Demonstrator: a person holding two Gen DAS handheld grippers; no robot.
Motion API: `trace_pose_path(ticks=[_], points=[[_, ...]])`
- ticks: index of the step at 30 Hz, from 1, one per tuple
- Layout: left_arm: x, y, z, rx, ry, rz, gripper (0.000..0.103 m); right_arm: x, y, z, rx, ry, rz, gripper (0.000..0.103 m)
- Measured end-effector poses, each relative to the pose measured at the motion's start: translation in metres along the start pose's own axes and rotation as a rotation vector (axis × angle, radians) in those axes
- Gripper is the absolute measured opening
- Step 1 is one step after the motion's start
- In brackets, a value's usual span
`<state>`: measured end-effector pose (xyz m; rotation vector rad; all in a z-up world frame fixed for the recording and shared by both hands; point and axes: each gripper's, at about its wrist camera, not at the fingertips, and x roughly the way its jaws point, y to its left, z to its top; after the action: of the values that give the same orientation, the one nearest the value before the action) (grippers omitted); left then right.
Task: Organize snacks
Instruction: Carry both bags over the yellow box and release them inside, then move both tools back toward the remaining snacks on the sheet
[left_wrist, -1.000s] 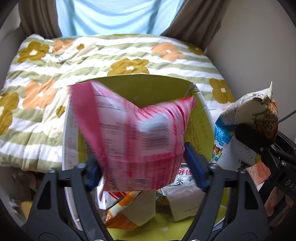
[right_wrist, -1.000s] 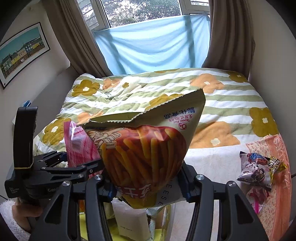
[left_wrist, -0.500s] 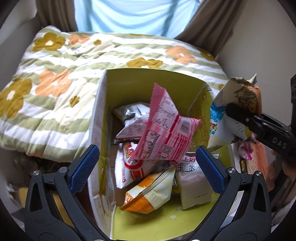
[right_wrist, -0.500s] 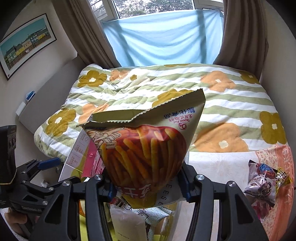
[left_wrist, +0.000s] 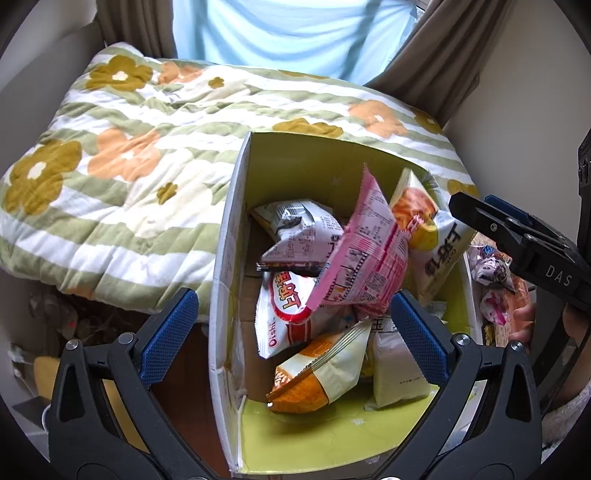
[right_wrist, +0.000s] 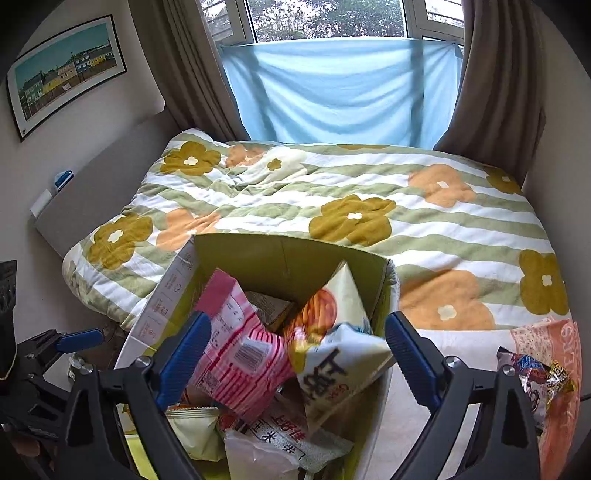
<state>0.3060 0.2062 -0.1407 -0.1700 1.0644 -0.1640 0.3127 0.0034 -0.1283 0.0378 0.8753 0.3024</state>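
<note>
Beside the bed (right_wrist: 424, 236), the box (left_wrist: 225, 266) holds most snacks, pink bag (left_wrist: 364, 258) and fries bag (right_wrist: 332, 354) on top; both grippers' jaws are released, the right's having just opened; a few packets (right_wrist: 535, 380) remain on the bed, right.

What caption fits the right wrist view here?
Right gripper, jaws just opened, above the cardboard box where the fries bag lands beside the pink bag.
</note>
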Motion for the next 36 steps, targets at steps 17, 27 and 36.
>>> trace_pose_path(ticks=[17,27,36], points=[[-0.036,-0.016,-0.014,0.058,-0.057,-0.05,0.103,-0.044,0.02,-0.017,0.018,-0.036,-0.016,0.094],[-0.045,-0.046,-0.02,0.15,-0.086,-0.168,0.103,-0.094,0.005,-0.049,0.094,-0.065,-0.119,0.094],[-0.057,-0.099,-0.019,0.22,-0.13,-0.232,0.103,-0.145,-0.049,-0.077,0.194,-0.108,-0.236,0.094]])
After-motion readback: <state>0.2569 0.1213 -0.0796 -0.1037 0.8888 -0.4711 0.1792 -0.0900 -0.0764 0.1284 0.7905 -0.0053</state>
